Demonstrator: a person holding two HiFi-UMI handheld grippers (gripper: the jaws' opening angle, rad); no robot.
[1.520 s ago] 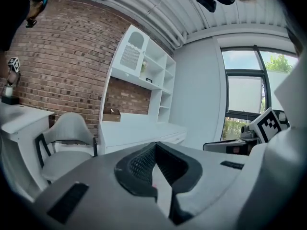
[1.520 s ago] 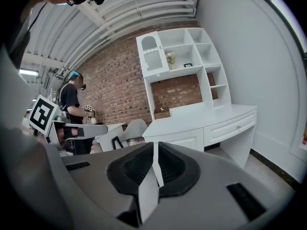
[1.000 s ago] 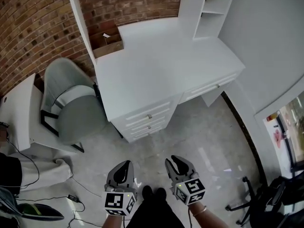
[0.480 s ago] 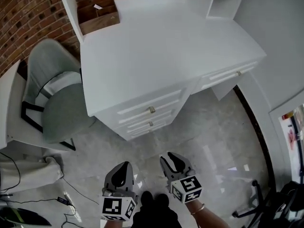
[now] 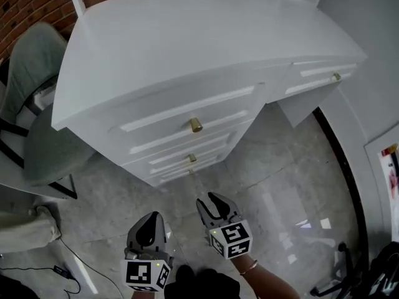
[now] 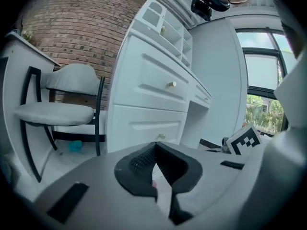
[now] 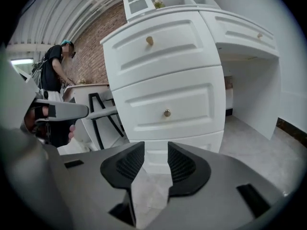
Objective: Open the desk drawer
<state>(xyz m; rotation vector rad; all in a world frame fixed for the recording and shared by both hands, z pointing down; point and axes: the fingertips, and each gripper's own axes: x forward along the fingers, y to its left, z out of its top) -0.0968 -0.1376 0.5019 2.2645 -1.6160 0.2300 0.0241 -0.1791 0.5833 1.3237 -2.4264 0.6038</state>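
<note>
**Pre-contact: both grippers short of the drawer stack, right one opened for a knob**

My right gripper is spread. Its jaws have just been opening and nothing is between them; only floor and the bottom of the drawer stack show through the gap. I read the opening as prep for pinching a knob, since the pads have to straddle it first.

My left gripper has its pads pressed together at the tips and holds nothing. It sits beside the right one and slightly further back from the desk, probably just parked, because one knob needs one gripper.

Both grippers hang over bare floor, well apart from the drawer fronts, so nothing is touched yet.

All the drawers look fully closed, with fronts flush. The top drawer has a brass knob at its centre. The second drawer has its own knob, which sits just above my right jaws in the right gripper view. That looks like the likelier target, though I can't tell which drawer is meant. Another drawer with a small knob sits over the knee space to the right.

A chair stands left of the desk, clear of the pull path.

The task is barely started. Next I need to close the gap, centre the knob between the pads, pinch it and pull straight back. The knob is small and round, so an off-centre grip could slip.
</note>
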